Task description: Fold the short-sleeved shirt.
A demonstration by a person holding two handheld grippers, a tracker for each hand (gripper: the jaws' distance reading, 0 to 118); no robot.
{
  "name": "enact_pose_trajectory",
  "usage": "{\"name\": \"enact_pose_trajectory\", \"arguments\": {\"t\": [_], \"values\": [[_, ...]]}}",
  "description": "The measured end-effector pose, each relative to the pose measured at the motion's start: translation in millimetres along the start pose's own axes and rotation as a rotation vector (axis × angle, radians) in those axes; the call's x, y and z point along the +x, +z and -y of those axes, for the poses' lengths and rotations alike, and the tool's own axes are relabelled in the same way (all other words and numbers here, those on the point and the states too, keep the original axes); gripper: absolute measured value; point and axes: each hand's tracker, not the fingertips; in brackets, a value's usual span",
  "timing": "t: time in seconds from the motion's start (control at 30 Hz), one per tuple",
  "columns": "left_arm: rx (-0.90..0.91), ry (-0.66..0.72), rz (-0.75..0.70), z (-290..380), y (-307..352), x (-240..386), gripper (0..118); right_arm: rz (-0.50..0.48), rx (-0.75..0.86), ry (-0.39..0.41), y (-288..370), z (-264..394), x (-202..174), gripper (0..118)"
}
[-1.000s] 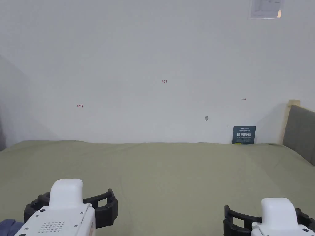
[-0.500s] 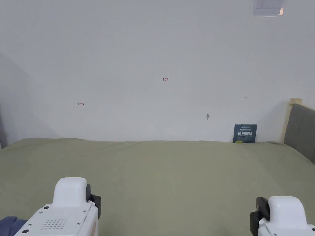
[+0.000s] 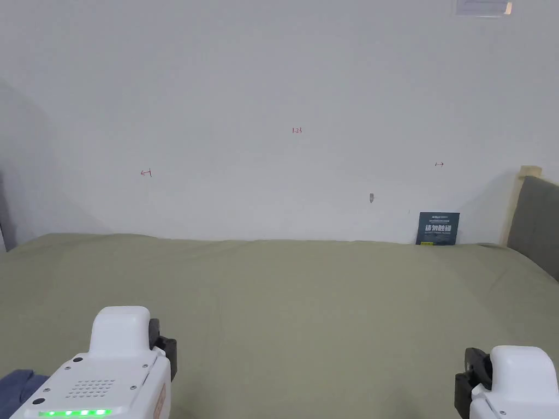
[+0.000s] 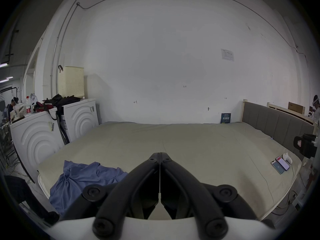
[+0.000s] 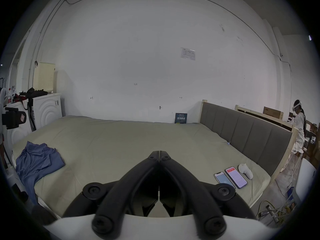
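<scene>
Folding has not begun, as we judge it: the blue short-sleeved shirt (image 4: 81, 179) lies crumpled at the near left corner of the bed (image 5: 121, 139), partly hanging over its edge, and neither tool touches it.

Going left to right, a cream laundry basket (image 4: 71, 81) stands on a white washing machine (image 4: 81, 117); we cannot see what is in it. Next comes our left gripper (image 4: 159, 155), its fingers pressed together on nothing, raised over the sheet just right of the shirt. Our right gripper (image 5: 159, 152) is likewise closed and empty, well apart from the garment. Near the right edge lie two phones (image 5: 230, 177) and a white controller (image 5: 245, 171).

Next, we think, both sets of fingers must open, swing left, take the shirt and spread it flat mid-bed.
</scene>
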Motion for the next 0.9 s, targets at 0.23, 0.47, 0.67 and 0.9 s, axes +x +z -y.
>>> {"name": "enact_pose_trajectory", "arguments": {"t": [0.23,0.47,0.67,0.9], "values": [[-0.002,0.015,-0.082,3,11,-38,0,-0.098,-0.004,0.007,-7,-5,-39,0],[-0.023,0.041,-0.298,12,51,-117,0,-0.297,0.005,0.022,-13,-5,-119,0],[-0.042,0.067,-0.469,22,91,-174,0,-0.422,-0.003,0.016,-17,-7,-171,0],[-0.08,0.091,-0.517,35,99,-200,0,-0.5,-0.013,0.035,-18,-5,-203,0]]}}
